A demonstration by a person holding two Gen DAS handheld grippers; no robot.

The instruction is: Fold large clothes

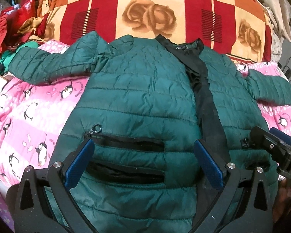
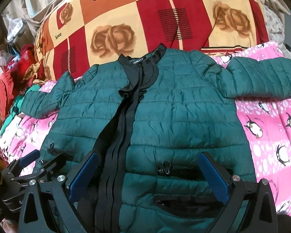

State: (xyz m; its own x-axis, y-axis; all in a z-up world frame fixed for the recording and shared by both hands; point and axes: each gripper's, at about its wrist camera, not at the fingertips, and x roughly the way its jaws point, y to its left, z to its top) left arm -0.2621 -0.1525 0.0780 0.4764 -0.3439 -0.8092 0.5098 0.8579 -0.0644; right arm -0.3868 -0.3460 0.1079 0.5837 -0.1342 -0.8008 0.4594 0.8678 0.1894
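A dark green quilted jacket (image 1: 137, 89) lies front up on the bed, sleeves spread out to both sides, black zipper band down the middle; it also shows in the right wrist view (image 2: 184, 106). My left gripper (image 1: 143, 145) is open, its blue pads (image 1: 79, 163) hovering over the jacket's left pocket zippers near the hem. My right gripper (image 2: 148, 158) is open over the right pocket and the zipper band near the hem. Each gripper shows in the other's view: the right one (image 1: 279, 145) and the left one (image 2: 35, 161). Neither holds anything.
A pink penguin-print blanket (image 1: 29, 106) covers the bed under the jacket. A red and cream rose-print quilt (image 1: 149, 9) lies beyond the collar. A pile of red and green clothes (image 1: 13, 29) sits at the far left.
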